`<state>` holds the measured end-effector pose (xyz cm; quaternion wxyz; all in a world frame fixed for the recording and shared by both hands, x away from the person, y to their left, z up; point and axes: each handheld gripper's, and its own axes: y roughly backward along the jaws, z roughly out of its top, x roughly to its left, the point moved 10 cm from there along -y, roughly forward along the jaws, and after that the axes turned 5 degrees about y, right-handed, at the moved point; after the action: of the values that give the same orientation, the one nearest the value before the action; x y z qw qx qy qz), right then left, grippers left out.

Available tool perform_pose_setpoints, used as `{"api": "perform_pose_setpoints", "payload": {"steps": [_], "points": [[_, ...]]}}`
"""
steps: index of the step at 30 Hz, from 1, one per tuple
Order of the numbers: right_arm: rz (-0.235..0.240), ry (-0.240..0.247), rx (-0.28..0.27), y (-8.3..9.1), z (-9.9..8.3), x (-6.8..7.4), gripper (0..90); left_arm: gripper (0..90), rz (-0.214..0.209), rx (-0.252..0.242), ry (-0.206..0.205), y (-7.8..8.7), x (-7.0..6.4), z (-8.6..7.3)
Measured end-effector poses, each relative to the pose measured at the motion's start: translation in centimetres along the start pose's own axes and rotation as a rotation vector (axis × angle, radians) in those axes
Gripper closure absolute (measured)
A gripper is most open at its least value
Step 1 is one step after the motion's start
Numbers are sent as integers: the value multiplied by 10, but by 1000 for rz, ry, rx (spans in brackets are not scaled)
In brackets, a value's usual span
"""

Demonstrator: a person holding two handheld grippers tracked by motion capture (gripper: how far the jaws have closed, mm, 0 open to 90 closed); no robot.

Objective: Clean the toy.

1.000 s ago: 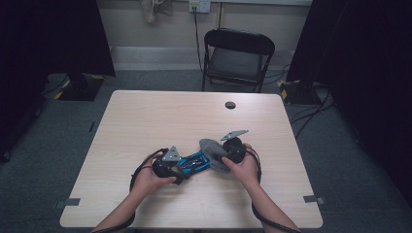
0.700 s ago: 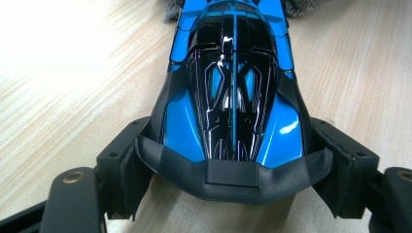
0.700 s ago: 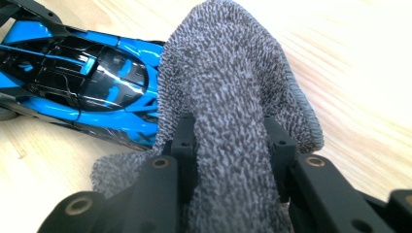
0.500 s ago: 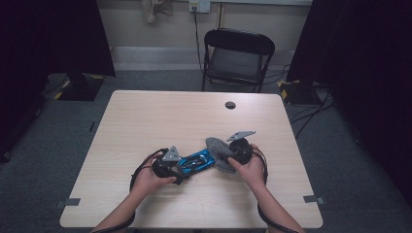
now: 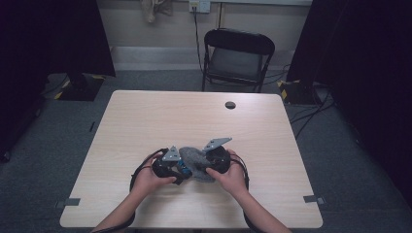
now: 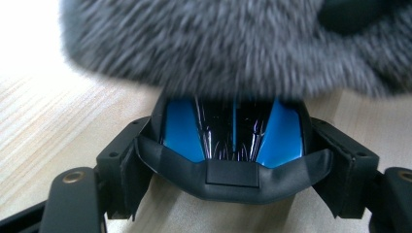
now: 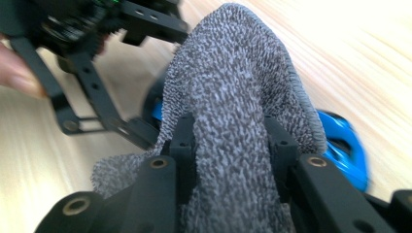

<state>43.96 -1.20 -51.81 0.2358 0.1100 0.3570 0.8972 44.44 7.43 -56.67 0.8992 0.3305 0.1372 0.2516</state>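
A blue and black toy car (image 6: 232,131) sits low over the table (image 5: 194,121), with my left gripper (image 6: 232,160) shut on its sides. A grey fuzzy cloth (image 7: 233,97) is bunched between the jaws of my right gripper (image 7: 232,141), which is shut on it. The cloth (image 6: 218,43) lies over the far part of the car. In the high view both grippers meet near the table's front edge, the left gripper (image 5: 170,167) and the right gripper (image 5: 210,162) either side of the cloth (image 5: 194,162). A bit of blue car (image 7: 340,141) shows beside the cloth.
A small black round disc (image 5: 230,105) lies at the far middle of the table. A black folding chair (image 5: 238,58) stands behind the table. Dark curtains hang at both sides, and cables run along the floor at right.
My right gripper has brought the cloth leftwards onto the car, which now shows far less blue. The left gripper has hardly moved.
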Motion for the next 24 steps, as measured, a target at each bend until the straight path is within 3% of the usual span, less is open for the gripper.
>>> {"api": "perform_pose_setpoints", "payload": {"steps": [5, 13, 20, 24], "points": [[17, 30, 28, -11, 4, 12, 641, 245, 0, -1, -1, 0, 0, 0], [38, 13, 14, -12, 5, 13, 564, 244, 0, 0, 1, 0, 0, 0], [25, -3, 6, -11, 5, 8, 634, 245, 1, 0, 0, 0, 0, 0], [-8, -2, 21, -8, 3, -1, 645, 245, 1, 0, 1, 0, 0, 0]]}}
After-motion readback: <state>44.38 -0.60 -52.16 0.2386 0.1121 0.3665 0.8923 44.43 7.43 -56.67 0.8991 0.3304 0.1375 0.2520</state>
